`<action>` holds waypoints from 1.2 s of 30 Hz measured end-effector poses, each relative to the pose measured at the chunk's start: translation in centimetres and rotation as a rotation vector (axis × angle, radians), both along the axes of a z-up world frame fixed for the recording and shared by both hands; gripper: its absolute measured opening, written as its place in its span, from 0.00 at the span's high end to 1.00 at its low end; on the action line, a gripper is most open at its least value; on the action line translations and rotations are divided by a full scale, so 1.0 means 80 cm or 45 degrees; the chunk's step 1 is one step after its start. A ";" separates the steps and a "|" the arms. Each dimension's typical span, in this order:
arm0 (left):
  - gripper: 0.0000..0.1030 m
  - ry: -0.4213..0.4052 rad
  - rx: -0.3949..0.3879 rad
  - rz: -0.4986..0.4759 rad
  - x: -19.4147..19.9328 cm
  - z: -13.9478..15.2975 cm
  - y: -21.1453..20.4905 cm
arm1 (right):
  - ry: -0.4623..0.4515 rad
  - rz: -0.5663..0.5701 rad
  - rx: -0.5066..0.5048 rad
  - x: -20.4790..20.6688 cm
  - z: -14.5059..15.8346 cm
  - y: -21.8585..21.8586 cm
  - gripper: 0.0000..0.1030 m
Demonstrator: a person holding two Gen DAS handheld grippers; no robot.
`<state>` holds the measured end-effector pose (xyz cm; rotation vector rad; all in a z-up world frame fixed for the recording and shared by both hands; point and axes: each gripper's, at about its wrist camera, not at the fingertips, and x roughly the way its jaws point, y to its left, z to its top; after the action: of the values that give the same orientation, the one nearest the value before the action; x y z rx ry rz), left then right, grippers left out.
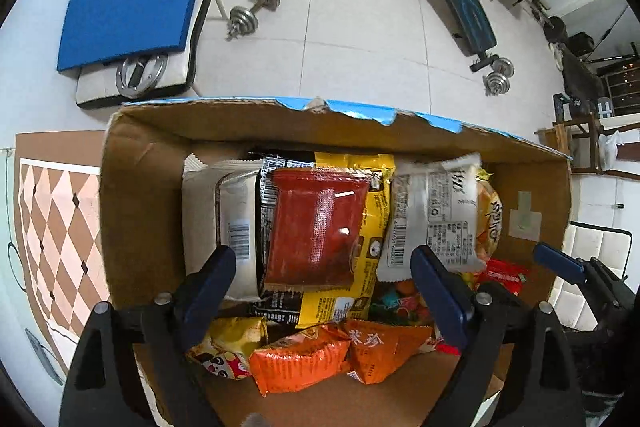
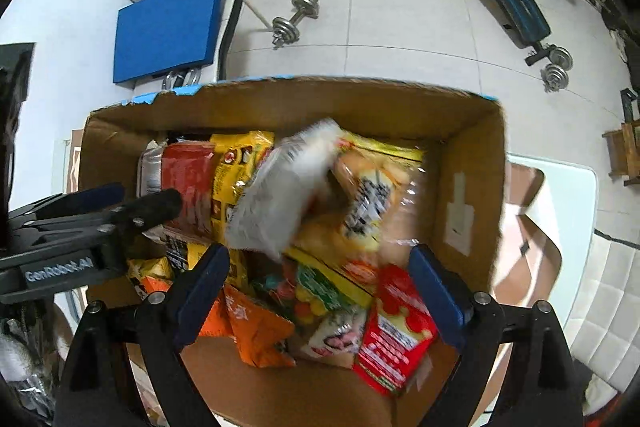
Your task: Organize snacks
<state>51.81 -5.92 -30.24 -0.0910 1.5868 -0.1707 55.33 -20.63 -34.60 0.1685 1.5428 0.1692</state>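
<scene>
Both grippers, left [image 1: 324,291] and right [image 2: 320,291], wide open, empty, above snacks [image 1: 320,227] in box [image 1: 136,195]

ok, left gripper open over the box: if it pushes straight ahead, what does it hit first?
Probably the red packet, centred between the left gripper fingers atop the pile in the cardboard box. Depth is unclear; the black wrapper beneath might come first.

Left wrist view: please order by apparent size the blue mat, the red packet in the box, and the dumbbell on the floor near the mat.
1. blue mat
2. red packet
3. dumbbell

This is apparent size only: the red packet lies much nearer the camera, so its true size against the blue mat stays unsure.
</scene>
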 end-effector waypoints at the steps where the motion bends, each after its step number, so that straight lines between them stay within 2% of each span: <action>1: 0.13 -0.011 0.005 0.000 -0.002 0.002 0.000 | -0.002 -0.009 -0.005 -0.004 0.002 -0.003 0.09; 2: 0.13 -0.027 0.012 -0.006 -0.008 0.007 0.000 | -0.010 -0.023 -0.025 -0.011 0.004 -0.007 0.09; 4: 0.05 -0.054 0.030 -0.014 -0.016 0.012 0.001 | -0.031 -0.035 -0.055 -0.022 0.010 -0.012 0.06; 14: 0.05 -0.178 0.078 -0.045 -0.080 0.038 0.004 | -0.106 -0.083 -0.119 -0.088 0.038 -0.021 0.05; 22: 0.05 -0.373 0.109 -0.020 -0.149 0.095 0.007 | -0.224 -0.107 -0.147 -0.147 0.083 -0.018 0.05; 36: 0.05 -0.622 0.128 -0.003 -0.288 0.187 0.016 | -0.399 -0.114 -0.124 -0.287 0.171 -0.015 0.05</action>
<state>28.80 -4.68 -15.31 0.0307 1.1058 -0.1038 32.39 -21.79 -20.94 0.1264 1.2260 0.0463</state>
